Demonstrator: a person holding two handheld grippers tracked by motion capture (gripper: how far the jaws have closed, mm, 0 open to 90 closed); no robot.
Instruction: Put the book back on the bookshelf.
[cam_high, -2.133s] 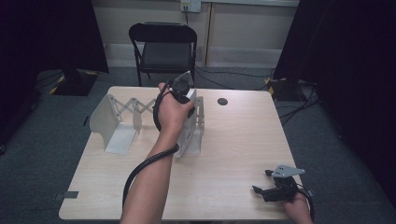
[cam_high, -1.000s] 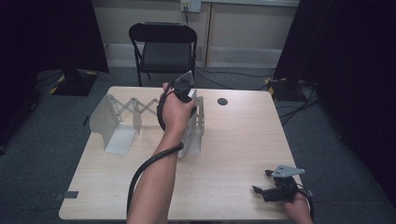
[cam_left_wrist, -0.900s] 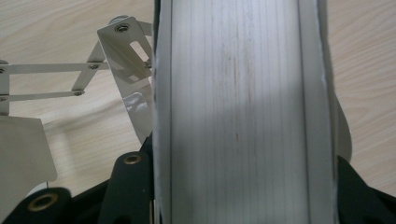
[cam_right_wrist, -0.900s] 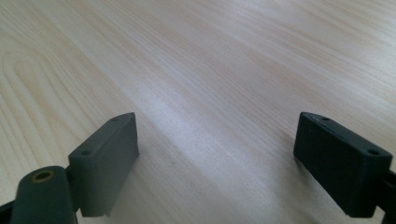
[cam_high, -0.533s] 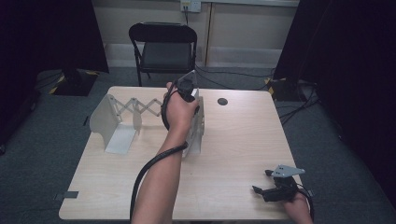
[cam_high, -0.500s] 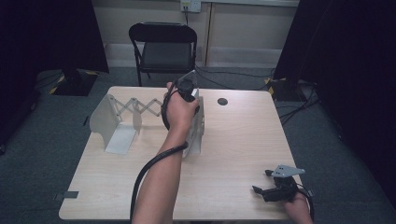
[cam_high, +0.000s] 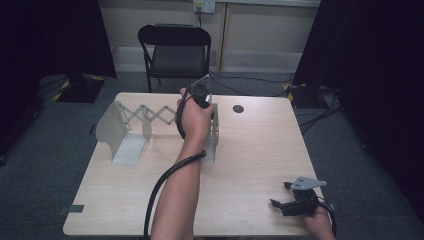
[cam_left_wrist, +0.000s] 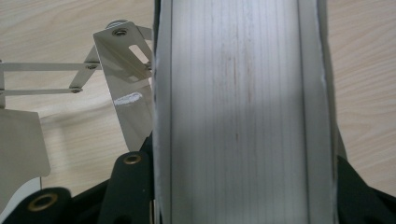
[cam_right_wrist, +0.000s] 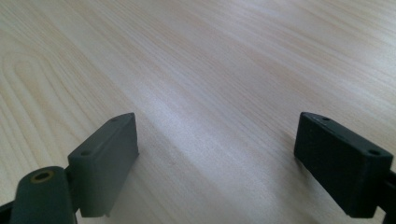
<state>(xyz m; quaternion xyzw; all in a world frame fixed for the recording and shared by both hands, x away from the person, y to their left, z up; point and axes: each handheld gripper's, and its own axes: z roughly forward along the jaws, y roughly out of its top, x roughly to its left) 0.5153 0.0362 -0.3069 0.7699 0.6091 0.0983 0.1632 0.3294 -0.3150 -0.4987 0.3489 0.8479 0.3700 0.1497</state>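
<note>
Both arms reach out: left tongs (cam_high: 201, 95) apparently pinching rack plate (cam_left_wrist: 243, 112), right tongs (cam_right_wrist: 219, 158) spread

A grey metal expanding rack (cam_high: 150, 122) stands on the table, toward its far left. Its scissor lattice (cam_high: 150, 114) is stretched out between two end plates.

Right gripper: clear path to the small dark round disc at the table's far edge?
Probably yes. The right gripper, jaws open, sits at the near right corner, and bare light wooden tabletop lies between it and the small dark round disc. The grey metal expanding rack stands off to the left.
</note>
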